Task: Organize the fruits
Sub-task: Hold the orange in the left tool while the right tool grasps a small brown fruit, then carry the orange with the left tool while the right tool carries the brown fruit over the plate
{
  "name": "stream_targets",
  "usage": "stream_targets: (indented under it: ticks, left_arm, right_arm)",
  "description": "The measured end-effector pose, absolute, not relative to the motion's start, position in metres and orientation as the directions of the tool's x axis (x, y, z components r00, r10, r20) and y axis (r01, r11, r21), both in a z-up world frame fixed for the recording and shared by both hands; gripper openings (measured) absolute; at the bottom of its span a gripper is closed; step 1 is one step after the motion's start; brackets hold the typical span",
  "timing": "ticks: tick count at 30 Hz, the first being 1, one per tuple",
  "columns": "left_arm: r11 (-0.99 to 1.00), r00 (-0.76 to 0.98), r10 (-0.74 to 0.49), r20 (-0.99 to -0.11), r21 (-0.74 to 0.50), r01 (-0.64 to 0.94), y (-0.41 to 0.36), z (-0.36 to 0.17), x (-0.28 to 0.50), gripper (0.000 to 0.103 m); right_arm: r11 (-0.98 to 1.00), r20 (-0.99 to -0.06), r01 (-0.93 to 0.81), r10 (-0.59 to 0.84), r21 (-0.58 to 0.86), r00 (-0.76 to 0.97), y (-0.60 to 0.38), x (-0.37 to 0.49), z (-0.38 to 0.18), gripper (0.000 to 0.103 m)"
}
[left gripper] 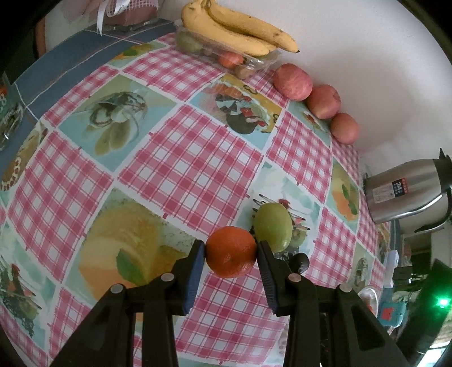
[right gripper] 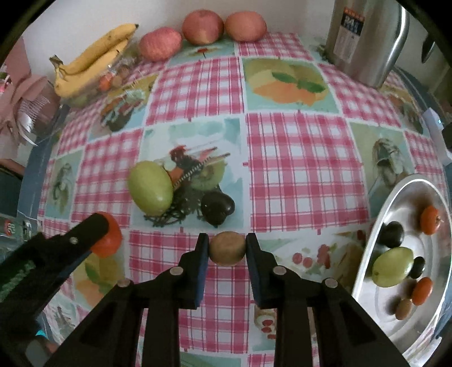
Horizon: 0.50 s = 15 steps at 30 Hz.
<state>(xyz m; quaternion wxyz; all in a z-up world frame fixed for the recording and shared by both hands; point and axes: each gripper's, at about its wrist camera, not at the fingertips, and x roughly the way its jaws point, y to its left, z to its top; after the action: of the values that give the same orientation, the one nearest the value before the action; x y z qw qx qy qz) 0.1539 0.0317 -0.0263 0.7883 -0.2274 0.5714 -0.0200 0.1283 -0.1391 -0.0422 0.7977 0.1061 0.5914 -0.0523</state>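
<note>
Fingers of the right gripper (right gripper: 227, 248) pinch a small brown kiwi (right gripper: 227, 248) above the checked tablecloth (right gripper: 305, 175). The left gripper (left gripper: 231, 251) is clamped on an orange (left gripper: 231, 251) – just past it a green mango (left gripper: 273, 227) lies on the cloth, with a dark avocado (right gripper: 217, 208) beside it. At the right, a steel bowl (right gripper: 367, 254) holds more fruit. Farther back stand a metal kettle (right gripper: 364, 39), three red apples (right gripper: 202, 26) in a row against the wall, and bananas (left gripper: 237, 28) – these lie on a clear plastic box (left gripper: 248, 63).
</note>
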Motion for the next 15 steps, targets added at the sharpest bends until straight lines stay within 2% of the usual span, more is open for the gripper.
stream_targets:
  ticks: [15]
  left_arm:
    - [0.893, 0.39, -0.321, -0.863, -0.413, -0.178, 0.024, 0.0, 0.144, 0.041]
  right_arm:
    - [0.97, -0.936, 0.218, 0.022, 0.105, 0.35, -0.155, 0.108, -0.009, 0.027]
